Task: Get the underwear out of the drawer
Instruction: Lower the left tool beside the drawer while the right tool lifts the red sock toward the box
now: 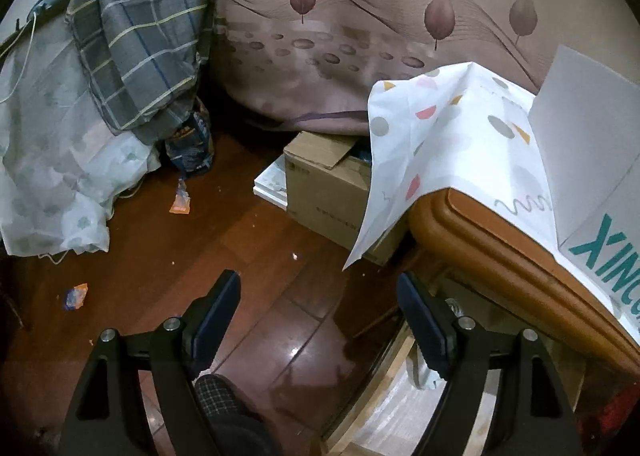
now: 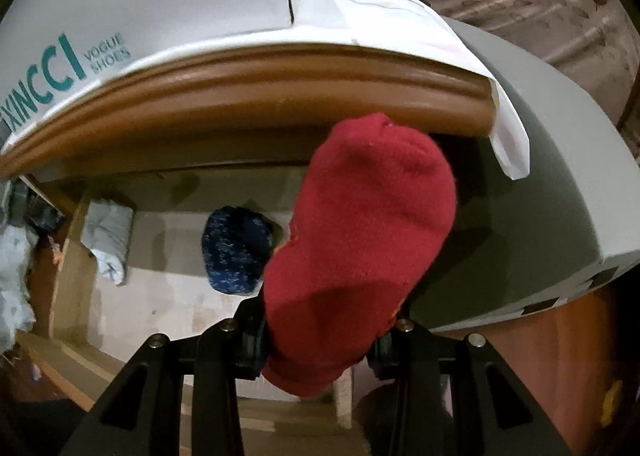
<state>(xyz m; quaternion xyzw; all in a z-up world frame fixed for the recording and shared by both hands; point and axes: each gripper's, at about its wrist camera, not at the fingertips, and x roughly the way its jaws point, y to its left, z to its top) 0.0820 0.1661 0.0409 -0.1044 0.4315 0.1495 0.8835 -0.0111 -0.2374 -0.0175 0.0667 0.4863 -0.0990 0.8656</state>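
Right gripper [image 2: 320, 336] jaws clenched on red sock-like garment [image 2: 360, 240], lifted above the open drawer [image 2: 160, 296], left gripper [image 1: 320, 296] jaws released over floor; loose hanging fabric may snag the tabletop [image 2: 240, 95] edge.

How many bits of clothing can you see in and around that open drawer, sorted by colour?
Red: 1, the red item held in the right gripper
Dark blue speckled: 1, the blue item lying in the drawer
Light grey: 1, the folded grey item
Total: 3
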